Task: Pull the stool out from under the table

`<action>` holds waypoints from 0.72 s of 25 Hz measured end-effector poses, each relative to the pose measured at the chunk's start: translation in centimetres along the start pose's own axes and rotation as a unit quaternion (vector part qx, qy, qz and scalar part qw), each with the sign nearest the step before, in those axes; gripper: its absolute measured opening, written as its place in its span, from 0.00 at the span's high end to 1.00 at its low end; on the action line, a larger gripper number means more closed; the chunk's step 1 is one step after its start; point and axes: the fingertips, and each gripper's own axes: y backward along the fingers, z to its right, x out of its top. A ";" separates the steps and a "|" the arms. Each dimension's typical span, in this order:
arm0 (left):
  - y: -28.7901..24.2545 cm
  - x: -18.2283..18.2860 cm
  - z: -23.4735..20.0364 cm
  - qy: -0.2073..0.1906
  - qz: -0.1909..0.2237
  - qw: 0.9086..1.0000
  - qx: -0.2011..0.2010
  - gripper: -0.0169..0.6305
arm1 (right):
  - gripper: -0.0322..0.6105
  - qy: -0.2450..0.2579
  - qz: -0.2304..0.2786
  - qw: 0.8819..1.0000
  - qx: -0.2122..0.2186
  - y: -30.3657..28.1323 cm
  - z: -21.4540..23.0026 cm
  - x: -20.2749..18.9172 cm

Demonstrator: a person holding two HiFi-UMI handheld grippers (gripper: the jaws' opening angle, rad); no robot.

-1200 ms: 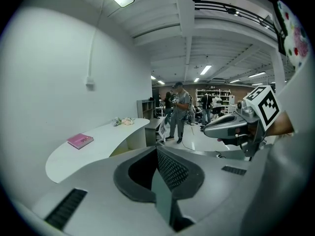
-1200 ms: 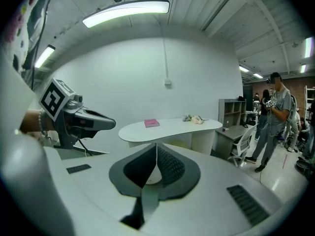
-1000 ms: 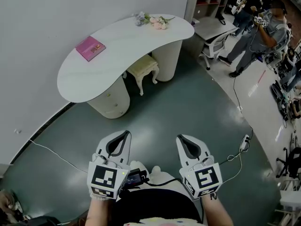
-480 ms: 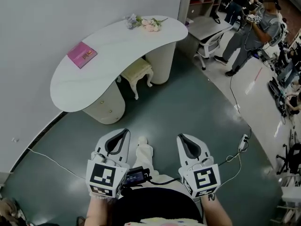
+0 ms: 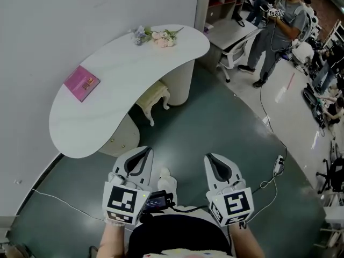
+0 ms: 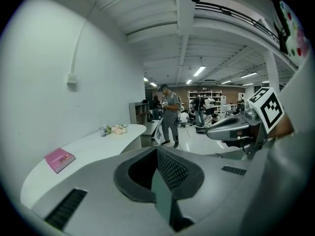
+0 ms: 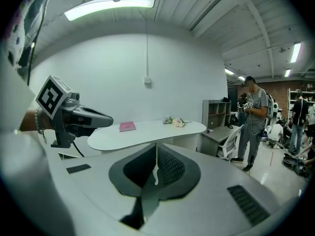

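Where the white table [image 5: 129,74] hugs the wall [image 5: 54,26], the stool [image 5: 153,97] stands beneath.

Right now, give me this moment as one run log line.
stage: stool not yet reached | stool: under table, untouched | left gripper: jaws shut, empty | right gripper: jaws shut, empty

The head camera is looking steeply down over the left gripper [image 5: 140,153] and right gripper [image 5: 214,159]. Each gripper camera is facing forward along its own jaws. All three are sharing the table [image 5: 129,79], well ahead.
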 end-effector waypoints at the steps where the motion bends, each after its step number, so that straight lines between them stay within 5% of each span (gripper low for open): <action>1: -0.7 0.2 -0.7 -0.001 -0.001 1.000 -0.003 0.95 | 0.89 -0.002 0.000 1.000 -0.003 -1.0 0.3 0.4; 18: -11.5 1.6 -9.8 0.018 -0.011 0.998 -0.057 0.95 | 0.89 -0.044 -0.025 0.998 -0.030 -14.0 3.5 3.2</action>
